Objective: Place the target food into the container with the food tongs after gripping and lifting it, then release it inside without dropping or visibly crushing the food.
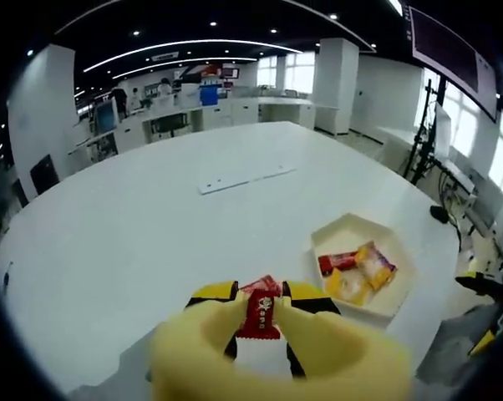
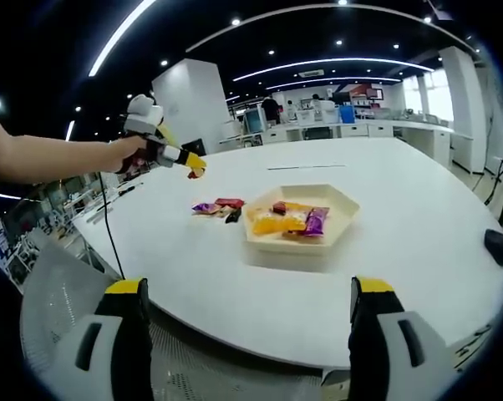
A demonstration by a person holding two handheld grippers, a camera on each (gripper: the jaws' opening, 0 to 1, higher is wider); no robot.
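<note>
Left gripper view: left tool (image 1: 260, 322), via yellow food tongs (image 1: 276, 355), pinches red wrapped snack (image 1: 260, 313) above white tabletop (image 1: 151, 225); hexagonal paper container (image 1: 362, 266) near right edge. Packet likely light, crinkly, slippery; mid-body grip suits.

Right gripper view: right tool (image 2: 247, 322) spread, empty, off tabletop's near edge; loose glossy packets (image 2: 218, 206) beside container.

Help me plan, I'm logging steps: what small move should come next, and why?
Probably carry the left tongs toward the tray: they hold a red snack packet lifted above the white table, well short of the tray.
</note>
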